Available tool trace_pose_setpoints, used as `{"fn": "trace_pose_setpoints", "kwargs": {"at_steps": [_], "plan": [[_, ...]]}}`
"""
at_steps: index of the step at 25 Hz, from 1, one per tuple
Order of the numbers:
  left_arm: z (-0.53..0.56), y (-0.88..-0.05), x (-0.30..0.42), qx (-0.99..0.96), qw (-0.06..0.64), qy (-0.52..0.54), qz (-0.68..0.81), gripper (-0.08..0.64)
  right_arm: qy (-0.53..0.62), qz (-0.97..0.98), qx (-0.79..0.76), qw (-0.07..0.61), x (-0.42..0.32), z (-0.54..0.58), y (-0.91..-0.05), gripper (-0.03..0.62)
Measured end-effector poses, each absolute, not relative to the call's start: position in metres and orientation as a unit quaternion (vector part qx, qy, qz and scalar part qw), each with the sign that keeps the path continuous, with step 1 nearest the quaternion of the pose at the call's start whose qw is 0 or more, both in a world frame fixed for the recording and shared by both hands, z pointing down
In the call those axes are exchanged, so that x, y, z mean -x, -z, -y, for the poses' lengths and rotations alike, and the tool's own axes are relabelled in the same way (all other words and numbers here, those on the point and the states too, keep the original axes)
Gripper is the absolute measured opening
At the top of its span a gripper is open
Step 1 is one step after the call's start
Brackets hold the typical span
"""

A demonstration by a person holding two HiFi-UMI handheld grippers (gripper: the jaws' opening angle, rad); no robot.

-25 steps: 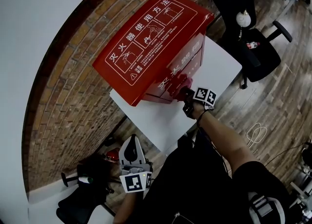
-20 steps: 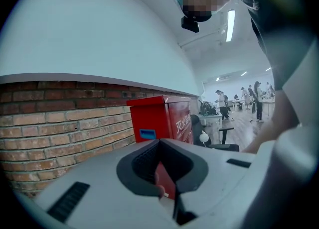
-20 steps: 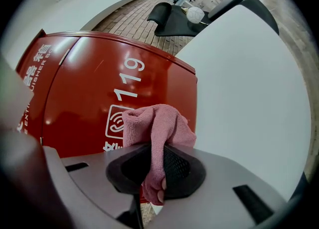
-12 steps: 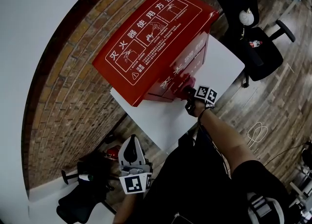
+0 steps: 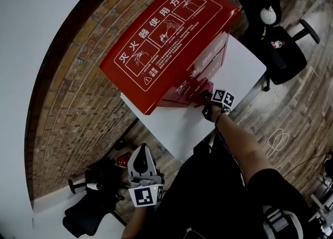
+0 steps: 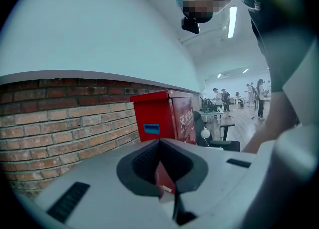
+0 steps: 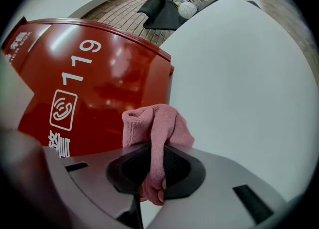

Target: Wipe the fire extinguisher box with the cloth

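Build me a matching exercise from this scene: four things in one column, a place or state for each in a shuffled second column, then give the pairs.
Things
1. pink cloth
2. fire extinguisher box
3. left gripper
4. office chair

Places or states
A. stands on the white table
B. black, beyond the table's end
C. clamped in the right gripper
D. held low, off the table, jaws shut on nothing

Pairs: 1-C, 2-A, 3-D, 4-B
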State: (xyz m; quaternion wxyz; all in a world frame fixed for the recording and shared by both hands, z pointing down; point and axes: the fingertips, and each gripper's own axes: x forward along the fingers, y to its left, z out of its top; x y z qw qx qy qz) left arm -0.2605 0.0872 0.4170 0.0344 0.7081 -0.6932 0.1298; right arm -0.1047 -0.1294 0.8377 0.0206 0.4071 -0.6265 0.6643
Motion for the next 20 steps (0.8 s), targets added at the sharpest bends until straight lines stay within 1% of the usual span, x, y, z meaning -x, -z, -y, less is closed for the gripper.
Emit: {"fn": "trace_pose_setpoints", "kwargs": {"at_steps": [9,13,20], "plan": [[-0.081,-0.411,0.257,-0.720,0.029,-0.111,0.685,0.049,-0.658,0.625,-0.418,0.029,0.106,0.131,-0.851,0.063],[-0.080,-0.413,0.256,-0.722,0.032,-0.114,0.681,0.049,-0.658,0.621,-0.426,0.020,0.106,0.130,-0.852,0.062],[-0.077,-0.417,0.255,-0.726,0.037,-0.119,0.677,0.049,-0.672,0.616,-0.410,0.026,0.125,0.105,-0.852,0.062]]}}
